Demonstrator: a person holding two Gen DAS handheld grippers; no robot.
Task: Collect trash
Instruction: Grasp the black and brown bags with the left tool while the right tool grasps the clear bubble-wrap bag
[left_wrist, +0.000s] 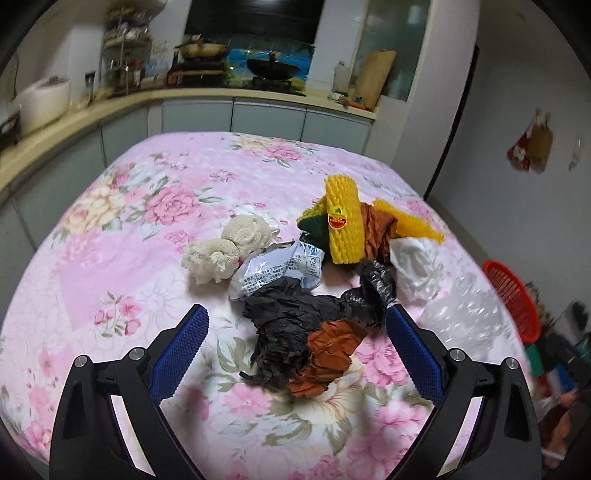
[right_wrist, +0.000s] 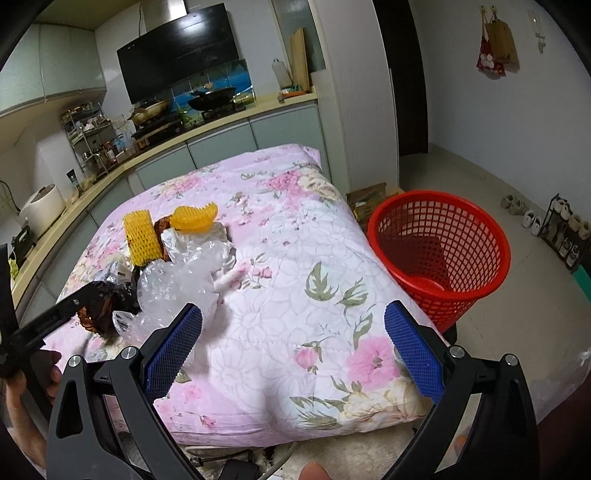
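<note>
A heap of trash lies on the pink floral cloth (left_wrist: 155, 258). It holds crumpled black and brown paper (left_wrist: 295, 332), a blue-white wrapper (left_wrist: 273, 273), a cream cloth wad (left_wrist: 229, 247), a yellow foam net (left_wrist: 343, 221), a black plastic bag (left_wrist: 380, 280) and clear bubble wrap (left_wrist: 465, 306). My left gripper (left_wrist: 295, 321) is open, its jaws either side of the black and brown paper. My right gripper (right_wrist: 293, 328) is open and empty over bare cloth, with the bubble wrap (right_wrist: 177, 280) by its left finger. A red mesh basket (right_wrist: 439, 254) stands on the floor at the right.
A kitchen counter (left_wrist: 258, 94) with woks and a rice cooker runs behind the table. The left gripper's arm (right_wrist: 55, 314) shows at the left of the right wrist view. Shoes on a rack (right_wrist: 565, 229) and a cardboard box (right_wrist: 365, 203) sit on the floor.
</note>
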